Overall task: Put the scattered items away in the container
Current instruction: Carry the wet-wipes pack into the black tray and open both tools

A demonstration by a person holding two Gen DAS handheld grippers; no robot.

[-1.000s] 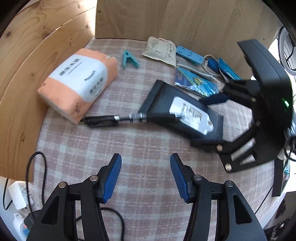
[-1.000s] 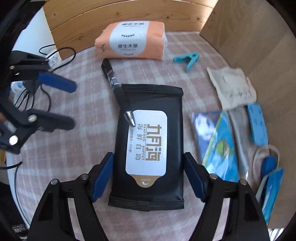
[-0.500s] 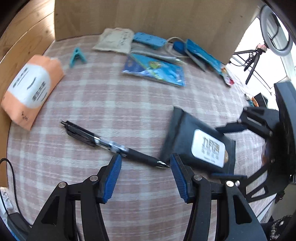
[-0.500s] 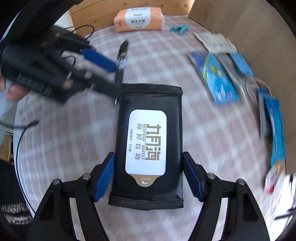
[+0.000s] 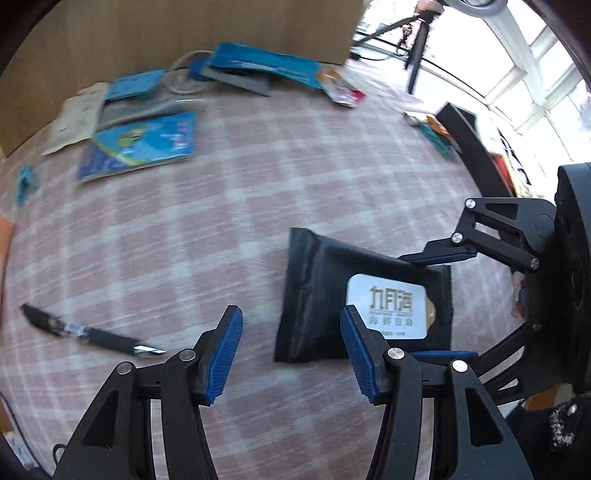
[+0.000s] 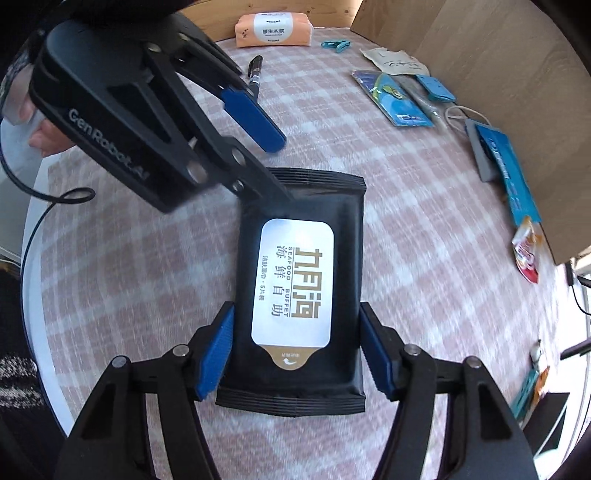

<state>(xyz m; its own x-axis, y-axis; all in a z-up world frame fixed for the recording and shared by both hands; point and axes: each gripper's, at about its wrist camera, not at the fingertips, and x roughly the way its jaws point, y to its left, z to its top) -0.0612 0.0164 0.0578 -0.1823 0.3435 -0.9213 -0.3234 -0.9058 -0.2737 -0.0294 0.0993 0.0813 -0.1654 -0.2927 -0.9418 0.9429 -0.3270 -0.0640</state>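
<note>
Your pink-and-white checked bench cloth, black wipes pack with white-and-gold label, blue-padded black tools, orange tissue pack, teal clip, black pen

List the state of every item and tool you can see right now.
right tool: shut on black wipes pack, gripping its long sides
left tool: open, holding nothing
pen: lying flat on the cloth, loose
orange tissue pack: flat, at the far edge
teal clip: lying loose
blue booklet: lying flat
</note>
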